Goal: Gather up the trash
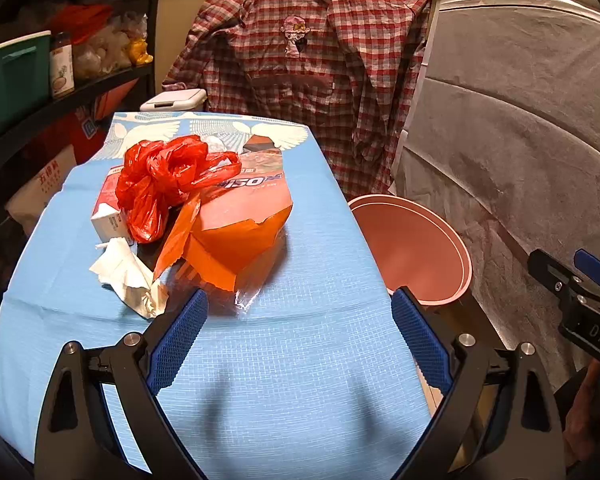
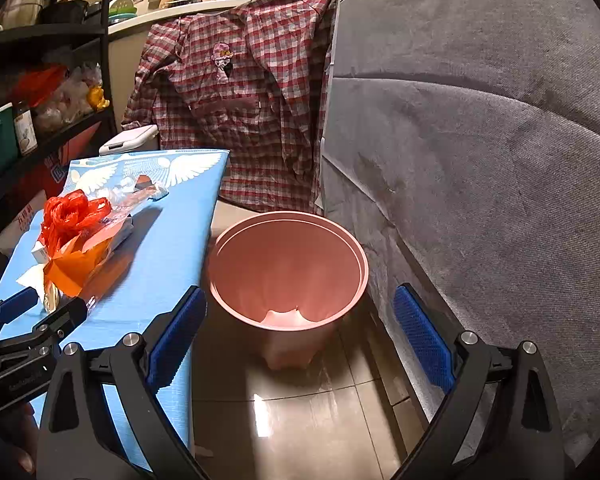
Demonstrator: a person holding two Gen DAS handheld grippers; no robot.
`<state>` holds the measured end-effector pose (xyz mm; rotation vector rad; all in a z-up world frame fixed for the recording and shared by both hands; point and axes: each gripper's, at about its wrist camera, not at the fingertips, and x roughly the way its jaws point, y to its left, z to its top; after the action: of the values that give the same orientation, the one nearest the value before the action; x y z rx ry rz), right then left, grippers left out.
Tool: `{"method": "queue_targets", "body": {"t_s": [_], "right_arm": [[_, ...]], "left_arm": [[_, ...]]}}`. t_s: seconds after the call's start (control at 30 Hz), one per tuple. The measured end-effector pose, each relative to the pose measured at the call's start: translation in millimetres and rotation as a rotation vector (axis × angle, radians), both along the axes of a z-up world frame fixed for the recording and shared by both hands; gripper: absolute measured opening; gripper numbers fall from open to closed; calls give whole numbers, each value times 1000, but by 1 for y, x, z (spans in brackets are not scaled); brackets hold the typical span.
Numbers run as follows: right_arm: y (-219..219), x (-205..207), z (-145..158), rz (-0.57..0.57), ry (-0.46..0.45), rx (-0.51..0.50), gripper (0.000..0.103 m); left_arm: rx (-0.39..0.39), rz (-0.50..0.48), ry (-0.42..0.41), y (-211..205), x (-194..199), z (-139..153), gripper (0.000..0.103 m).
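Only the left wrist view shows the crumpled white tissue point(image 1: 130, 280) and small white carton point(image 1: 110, 208) clearly, beside the red plastic bag point(image 1: 168, 180) and orange wrapper point(image 1: 228, 240) heaped toward the tabletop's point(image 1: 280, 360) left edge. The left gripper point(image 1: 300, 328), jaws spread and empty, hovers just short of that heap. The right wrist view alone shows the pink bin's point(image 2: 288, 264) bottom; it stands on the floor off the right edge, ahead of the spread right gripper point(image 2: 300, 328).

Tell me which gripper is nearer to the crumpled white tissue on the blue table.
Left. The left gripper hangs open over the table just short of the tissue. The right gripper is off the table's edge, over the pink bin on the floor.
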<state>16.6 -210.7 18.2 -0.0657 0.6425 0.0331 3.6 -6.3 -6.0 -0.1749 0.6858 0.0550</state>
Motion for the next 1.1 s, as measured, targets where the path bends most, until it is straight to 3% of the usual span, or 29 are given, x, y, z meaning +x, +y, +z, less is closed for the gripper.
{"method": "queue_targets", "body": {"t_s": [1.1], "right_arm": [[-3, 3, 0, -15, 2, -10, 94]], "left_arm": [[14, -31, 7, -7, 1, 2, 93]]}}
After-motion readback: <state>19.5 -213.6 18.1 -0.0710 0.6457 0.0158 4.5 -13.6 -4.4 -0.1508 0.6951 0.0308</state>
